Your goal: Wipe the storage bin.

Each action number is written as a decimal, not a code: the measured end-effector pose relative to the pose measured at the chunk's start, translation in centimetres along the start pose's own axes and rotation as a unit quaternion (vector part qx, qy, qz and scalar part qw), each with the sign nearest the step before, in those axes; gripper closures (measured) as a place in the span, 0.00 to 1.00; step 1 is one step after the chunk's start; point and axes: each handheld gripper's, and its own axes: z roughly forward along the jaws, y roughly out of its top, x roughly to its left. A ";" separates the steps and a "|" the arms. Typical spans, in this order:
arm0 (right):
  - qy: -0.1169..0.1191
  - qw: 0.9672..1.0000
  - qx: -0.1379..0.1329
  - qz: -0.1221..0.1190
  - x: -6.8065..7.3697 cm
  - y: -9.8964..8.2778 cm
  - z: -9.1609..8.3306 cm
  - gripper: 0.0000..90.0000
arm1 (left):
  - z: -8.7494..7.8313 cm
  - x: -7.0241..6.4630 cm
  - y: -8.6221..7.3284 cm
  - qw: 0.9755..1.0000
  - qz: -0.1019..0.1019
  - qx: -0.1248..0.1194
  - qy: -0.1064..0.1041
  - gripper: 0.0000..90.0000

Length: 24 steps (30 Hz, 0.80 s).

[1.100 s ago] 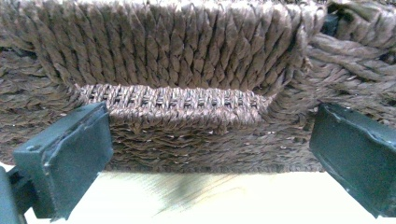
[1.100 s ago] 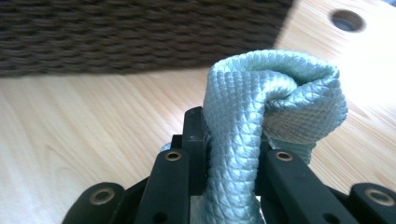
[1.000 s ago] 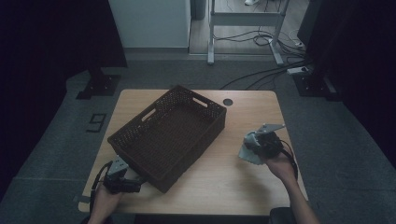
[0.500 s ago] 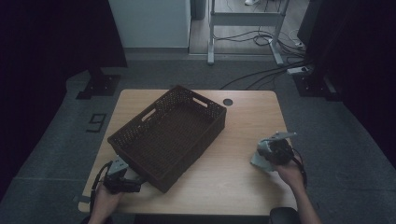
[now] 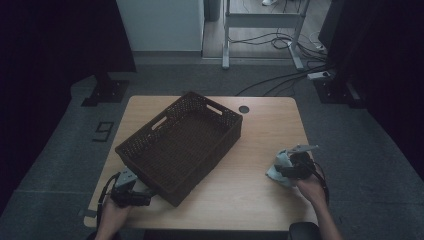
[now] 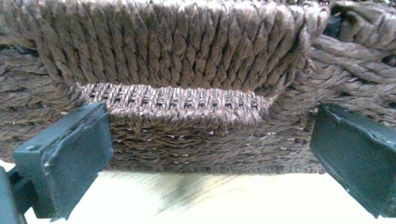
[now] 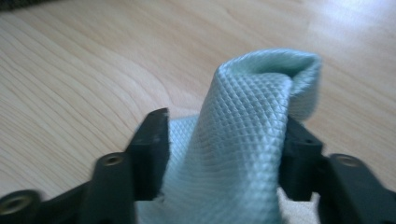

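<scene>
We cannot tell whether the cloth (image 7: 243, 135) between the jaws touches the far pad, which it hides; its lower folds run off the bottom edge. Ahead of the other jaws, the basket (image 6: 187, 84) overruns every edge.

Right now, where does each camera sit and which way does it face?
High view: above the person's side, looking forward and down on the table; both forearms, left hand-held gripper, right hand-held gripper.
Left gripper view: on the left hand-held gripper, level, facing the basket; two jaws apart.
Right gripper view: on the right hand-held gripper, facing the tabletop; jaws, just opened, flank the cloth.
Shared: basket and cloth also appear in the high view.
</scene>
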 end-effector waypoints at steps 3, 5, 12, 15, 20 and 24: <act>-0.012 1.000 -0.019 -0.005 0.0 0.4 -0.8 0.33 | 0.1 0.3 0.0 1.000 -0.006 0.001 -0.003 0.00; -0.011 1.000 -0.026 -0.004 0.0 0.6 -1.3 0.31 | 0.2 0.4 0.1 1.000 -0.007 0.000 -0.003 0.00; -0.006 0.999 -0.041 -0.022 0.7 1.2 -2.3 0.27 | 0.4 1.8 0.3 1.000 -0.015 0.004 0.003 0.00; -0.001 0.999 -0.044 -0.027 1.1 1.4 -2.4 0.27 | 0.5 2.8 0.6 1.000 -0.021 0.007 0.012 0.00; 0.006 0.998 -0.052 -0.033 1.7 1.8 -2.3 0.27 | 0.9 4.3 1.1 0.999 -0.029 0.011 0.034 0.00; 0.013 0.998 -0.054 -0.038 2.2 2.1 -2.0 0.25 | 1.0 5.1 1.2 0.998 -0.043 0.009 0.055 0.00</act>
